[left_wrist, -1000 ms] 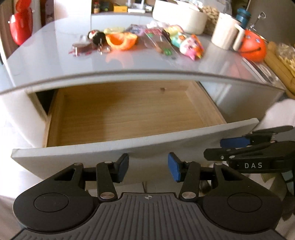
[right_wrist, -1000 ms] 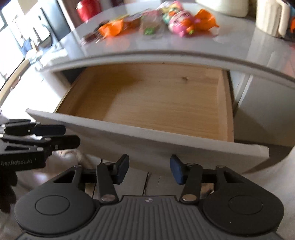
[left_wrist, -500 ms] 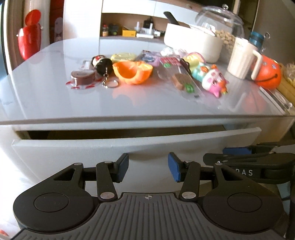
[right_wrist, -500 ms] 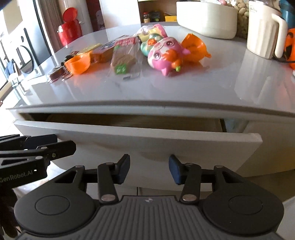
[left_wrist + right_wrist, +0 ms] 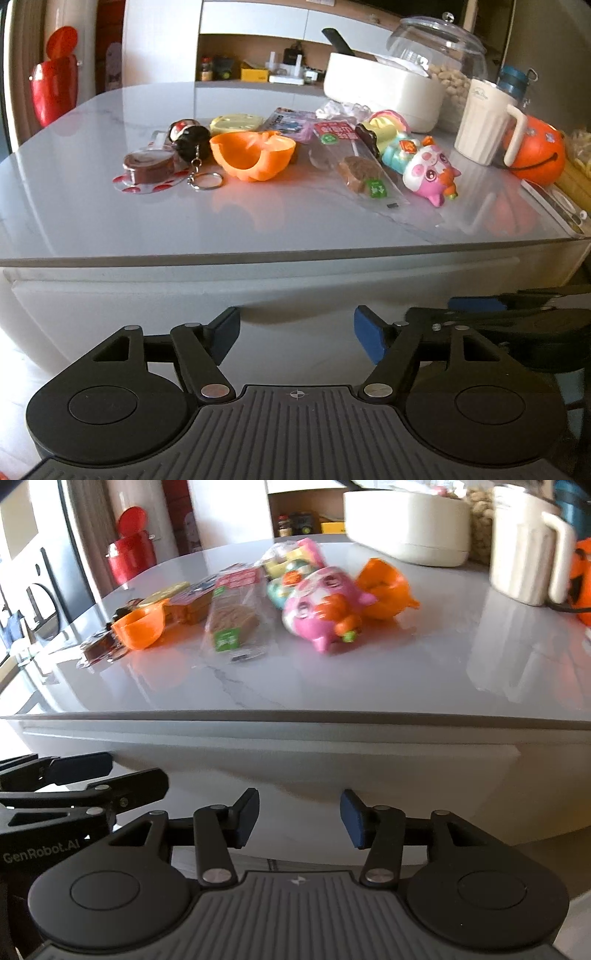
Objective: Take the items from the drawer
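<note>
The white drawer front sits flush under the grey tabletop, so its inside is hidden. My left gripper is open and empty right in front of it. My right gripper is open and empty too, beside the left one. On the tabletop lie several items: an orange pumpkin cup, a pink pig toy, a wrapped snack bar, a black keychain toy and a small brown pudding cup.
A white mug, an orange pumpkin bucket, a white bowl and a glass-lidded jar stand at the back right. A red bin stands beyond the table's left side.
The drawer, wide open and empty a second ago, has slid in and now sits flush. Both grippers moved forward with it and dropped lower, staying open.
</note>
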Available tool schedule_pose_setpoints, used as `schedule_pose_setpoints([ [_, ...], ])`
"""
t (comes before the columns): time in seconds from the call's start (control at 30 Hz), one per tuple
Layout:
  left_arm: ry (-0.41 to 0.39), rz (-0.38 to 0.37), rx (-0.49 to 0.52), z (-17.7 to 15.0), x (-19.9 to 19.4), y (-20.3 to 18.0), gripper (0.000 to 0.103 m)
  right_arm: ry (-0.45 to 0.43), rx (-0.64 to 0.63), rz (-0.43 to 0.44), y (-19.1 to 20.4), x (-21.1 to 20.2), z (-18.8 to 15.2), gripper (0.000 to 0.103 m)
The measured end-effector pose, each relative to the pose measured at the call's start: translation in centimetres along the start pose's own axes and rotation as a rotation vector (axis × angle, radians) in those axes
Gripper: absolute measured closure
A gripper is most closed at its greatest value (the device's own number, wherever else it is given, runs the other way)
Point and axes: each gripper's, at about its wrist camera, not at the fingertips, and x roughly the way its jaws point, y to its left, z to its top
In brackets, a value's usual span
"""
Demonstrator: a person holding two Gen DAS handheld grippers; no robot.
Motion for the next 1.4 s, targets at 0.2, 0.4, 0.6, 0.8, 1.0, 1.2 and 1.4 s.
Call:
schedule_pose_setpoints([
  [0.2, 0.001, -0.024, -0.025, -0.6, -1.9, -0.5, 0.036, 0.008, 0.083, 0.034, -1.8, -3.0, -1.1, 0.051],
  [0.4, -0.002, 0.020, 0.006, -2.5, -7.8, -2.6, 0.036, 0.027, 0.113, 0.106, -1.9, -8.1, -2.9, 0.046],
  [0.6, -0.018, 0.027, -0.021, -6.3, -11.4, -2.7, 0.036, -0.041, 0.069, 0.098, -1.0, -12.0, -6.3, 0.037],
  [0.8, 0.039, 0.025, -0.043, -7.4, -10.2, -2.2, 0.037, -0.002, 0.020, 0.073, 0.3, -10.3, -8.4, 0.038],
  [1.0, 0.028, 0.023, -0.011, -7.6, -10.4, -2.8, 0.037, -0.026, 0.003, 0.074, 0.6, -10.8, -8.5, 0.038],
  [1.2, 0.029, 0.018, -0.008, -7.7, -10.4, -2.9, 0.038, -0.004, -0.016, 0.073, 1.1, -10.4, -8.6, 0.038],
  [1.4, 0.037, 0.014, -0.010, -7.8, -10.2, -3.0, 0.038, 0.004, -0.023, 0.083, 1.2, -10.3, -8.7, 0.038],
])
